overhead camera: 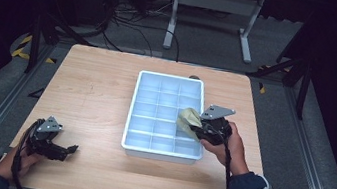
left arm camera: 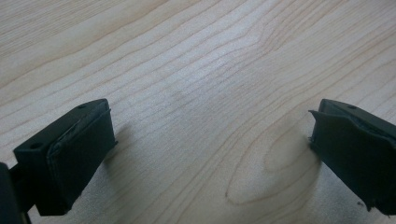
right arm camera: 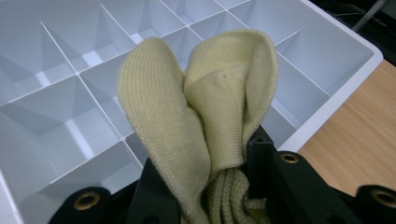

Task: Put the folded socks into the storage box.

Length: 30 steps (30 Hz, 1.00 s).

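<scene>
Two grippers are at work over a light wooden table [overhead camera: 100,94], each held in one of a person's hands. Near the middle of the table sits a pale blue-white tray [overhead camera: 132,109] split into a grid of small compartments, its long side running away from the person. At the right, the right gripper [overhead camera: 198,123] reaches in over the tray's right edge, toward the near end, and its jaws are closed tight on a folded piece of pale yellow knitted cloth [overhead camera: 188,119]. In the right gripper view the cloth [right arm camera: 201,121] stands up from between the jaws in two rounded folds, with ribbed knit bunched low down where the jaws pinch it, and the tray's compartments [right arm camera: 60,107] lie spread out behind and below it; the tray's white rim and a strip of bare wood show at the right of that view. The cloth hangs above the compartments along the tray's right side; whether it touches any divider cannot be told. The left gripper [overhead camera: 67,149] rests low near the table's near left corner, well apart from the tray. In the left gripper view its jaws stand wide apart with nothing between them, just bare wood grain [left arm camera: 205,93] beneath.
</scene>
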Motion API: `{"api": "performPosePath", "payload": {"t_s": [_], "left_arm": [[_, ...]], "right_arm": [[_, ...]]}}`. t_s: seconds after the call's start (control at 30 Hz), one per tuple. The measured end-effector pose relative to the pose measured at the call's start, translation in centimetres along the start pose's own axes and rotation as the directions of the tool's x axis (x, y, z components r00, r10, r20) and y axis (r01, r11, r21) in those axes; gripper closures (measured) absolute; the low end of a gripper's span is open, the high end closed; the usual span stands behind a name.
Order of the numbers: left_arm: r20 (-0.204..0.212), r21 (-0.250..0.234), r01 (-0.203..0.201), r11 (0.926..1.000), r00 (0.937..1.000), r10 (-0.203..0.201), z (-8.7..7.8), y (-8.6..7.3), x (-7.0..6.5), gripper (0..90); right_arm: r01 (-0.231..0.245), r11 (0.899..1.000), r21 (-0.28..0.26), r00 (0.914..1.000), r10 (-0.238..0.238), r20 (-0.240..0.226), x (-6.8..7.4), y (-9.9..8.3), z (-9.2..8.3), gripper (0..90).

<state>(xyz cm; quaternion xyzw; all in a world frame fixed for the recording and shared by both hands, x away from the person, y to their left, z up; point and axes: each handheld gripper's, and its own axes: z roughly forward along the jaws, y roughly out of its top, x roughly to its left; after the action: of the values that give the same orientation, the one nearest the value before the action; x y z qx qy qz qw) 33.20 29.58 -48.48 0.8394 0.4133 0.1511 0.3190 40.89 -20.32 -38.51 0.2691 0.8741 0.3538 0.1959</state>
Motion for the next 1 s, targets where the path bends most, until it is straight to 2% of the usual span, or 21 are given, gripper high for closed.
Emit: {"api": "performPosePath", "payload": {"t_s": [0.1,0.23,0.53,0.63,0.67,0.83,0.97,1.0], "left_arm": [[0.0,0.0,0.0,1.0,1.0,0.0,0.0,0.0,0.0,0.0],[0.0,0.0,0.0,1.0,1.0,0.0,0.0,0.0,0.0,0.0],[-0.001,0.0,0.0,1.0,1.0,0.0,0.0,0.0,0.0,0.0],[0.0,0.0,0.0,1.0,1.0,0.0,0.0,0.0,0.0,0.0],[0.0,0.0,0.0,1.0,1.0,0.0,0.0,0.0,0.0,0.0],[0.0,0.0,0.0,1.0,1.0,0.0,0.0,0.0,0.0,0.0],[0.0,0.0,0.0,1.0,1.0,0.0,0.0,0.0,0.0,0.0],[0.0,0.0,0.0,1.0,1.0,0.0,0.0,0.0,0.0,0.0]], "right_arm": [[0.009,1.0,0.021,0.9999,-0.009,-0.01,0.1,0.2,0.6,72.2],[0.013,0.997,0.072,0.9999,-0.013,0.0,-0.1,0.1,1.4,72.2],[0.039,0.991,0.132,0.9992,-0.04,0.008,0.1,0.1,2.1,72.3],[0.068,0.985,0.159,0.9977,-0.067,-0.009,0.1,0.2,2.4,72.6],[0.091,0.979,0.183,0.9958,-0.088,-0.025,0.2,0.3,2.6,72.7],[0.116,0.966,0.231,0.9926,-0.104,-0.062,0.2,0.6,3.0,72.7],[0.151,0.947,0.284,0.9869,-0.128,-0.098,0.3,0.9,3.6,72.7],[0.151,0.947,0.284,0.9869,-0.128,-0.098,0.3,0.9,3.6,72.7]]}}
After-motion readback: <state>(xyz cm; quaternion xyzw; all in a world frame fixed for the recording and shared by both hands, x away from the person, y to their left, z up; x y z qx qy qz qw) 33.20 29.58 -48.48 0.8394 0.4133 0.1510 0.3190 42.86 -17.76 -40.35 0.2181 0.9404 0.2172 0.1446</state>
